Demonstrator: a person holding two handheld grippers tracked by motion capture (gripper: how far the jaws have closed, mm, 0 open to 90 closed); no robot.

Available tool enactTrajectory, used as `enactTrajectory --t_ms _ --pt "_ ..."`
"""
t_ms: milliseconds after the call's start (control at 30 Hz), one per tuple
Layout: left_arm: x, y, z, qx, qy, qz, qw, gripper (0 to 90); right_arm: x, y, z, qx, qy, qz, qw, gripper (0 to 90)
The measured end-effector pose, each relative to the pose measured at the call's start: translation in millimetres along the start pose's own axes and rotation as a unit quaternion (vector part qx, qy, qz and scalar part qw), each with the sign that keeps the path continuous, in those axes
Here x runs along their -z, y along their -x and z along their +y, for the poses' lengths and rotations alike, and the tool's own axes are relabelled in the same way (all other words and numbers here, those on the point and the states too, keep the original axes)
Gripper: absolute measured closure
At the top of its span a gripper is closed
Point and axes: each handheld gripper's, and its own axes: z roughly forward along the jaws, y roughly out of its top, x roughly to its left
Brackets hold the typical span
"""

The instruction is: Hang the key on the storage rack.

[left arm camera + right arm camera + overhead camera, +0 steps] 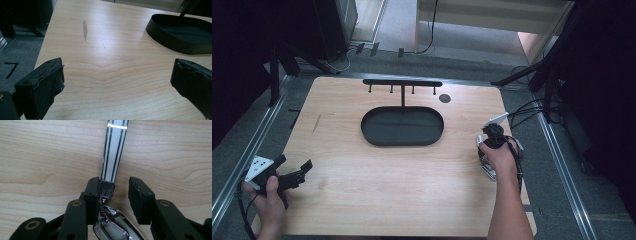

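Note:
A chrome key fob (112,230) on a white strap with black stripes (113,150) lies on the wooden table (412,190) near its right edge. My right gripper (113,187) points down over it, open. The strap's metal clasp (107,188) sits between the jaws, against the left one and apart from the right one. In the high view the fob (488,171) glints just beside the hand holding the right gripper (486,159). My left gripper (294,163) hovers low at the table's front left corner, open wide (117,75), with nothing between its fingers.
A black oval tray (372,135) stands at the middle back, its wall (175,45) ahead and to the right of the left gripper. Behind it rises a black T-shaped rack (402,82) with several pegs. A dark round disc (444,98) sits beside it.

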Motion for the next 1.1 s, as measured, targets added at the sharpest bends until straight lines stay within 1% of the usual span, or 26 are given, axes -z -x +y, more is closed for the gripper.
enactTrajectory --t_ms 33,100,167,200,333,467,500,533,567,633,700,733,767,833,867,900,1000,1033,1100 --pt "0.0 0.0 0.0 0.000 0.000 0.000 1.0000 0.0 -0.2 -0.4 0.5 -0.004 0.002 0.003 1.0000 64.6" --pt "0.0 0.3 0.0 0.001 0.000 0.000 1.0000 0.0 0.6 -1.6 1.3 -0.004 0.003 0.000 1.0000 69.7" --pt "-0.1 0.3 0.0 0.001 0.000 0.000 1.0000 0.0 0.2 -2.8 1.9 0.003 0.001 0.002 1.0000 72.7" --pt "-0.1 0.3 0.0 0.001 0.000 0.000 1.0000 0.0 0.2 -2.8 1.9 0.003 0.001 0.002 1.0000 72.7" --pt "0.0 0.2 0.0 0.001 0.000 0.000 1.0000 0.0 -5.5 -3.5 1.0 -0.005 -0.018 -0.002 0.9998 73.7" --pt "-0.1 0.1 0.0 0.001 0.000 0.000 1.0000 0.0 -6.6 -3.6 0.4 -0.003 -0.012 -0.003 0.9999 74.8" --pt "-0.2 0.1 0.0 0.002 0.000 0.000 1.0000 0.0 -6.9 -4.2 -0.1 0.007 -0.005 -0.007 0.9999 75.1" --pt "-0.2 0.1 0.0 0.001 -0.001 0.000 1.0000 0.0 -6.6 -4.0 -0.3 0.010 -0.002 -0.009 0.9999 75.2" --pt "-0.2 0.1 0.0 0.001 0.000 0.000 1.0000 0.0 -5.2 -3.8 -0.6 0.008 0.008 -0.010 0.9999 75.2" --pt "-0.1 0.1 0.0 0.001 -0.001 0.000 1.0000 0.0 -2.2 -2.5 -1.2 0.002 0.031 0.000 0.9995 75.2" --pt "-0.1 0.0 0.0 0.002 0.000 0.000 1.0000 0.0 2.0 -1.8 -1.5 -0.001 0.050 0.000 0.9988 75.3" --pt "-0.1 0.0 0.0 0.002 0.000 0.000 1.0000 0.0 2.0 -1.8 -1.5 -0.001 0.050 0.000 0.9988 75.3" --pt "-0.2 0.1 0.0 0.002 -0.001 0.000 1.0000 0.0 7.5 -0.9 -1.7 -0.004 0.071 0.001 0.9975 75.3" --pt "-0.2 0.1 0.0 0.002 -0.001 0.000 1.0000 0.0 14.0 0.9 -2.0 -0.015 0.098 0.007 0.9951 75.3" --pt "-0.2 0.1 0.0 0.002 -0.001 0.000 1.0000 0.0 14.0 0.9 -2.0 -0.015 0.098 0.007 0.9951 75.3" --pt "-0.2 0.0 0.0 0.002 0.000 0.000 1.0000 0.0 20.6 2.3 -2.3 -0.022 0.125 0.014 0.9918 75.3" --pt "-0.2 0.1 0.0 0.002 -0.001 0.000 1.0000 0.0 29.1 3.9 -2.9 -0.028 0.168 0.029 0.9850 75.4" --pt "-0.3 0.1 0.0 0.002 0.000 0.000 1.0000 0.0 31.2 3.4 -3.0 -0.031 0.178 0.031 0.9831 75.3" --pt "-0.2 0.0 0.0 0.001 0.000 0.001 1.0000 0.0 37.8 1.7 -3.3 -0.037 0.207 0.043 0.9768 75.4"
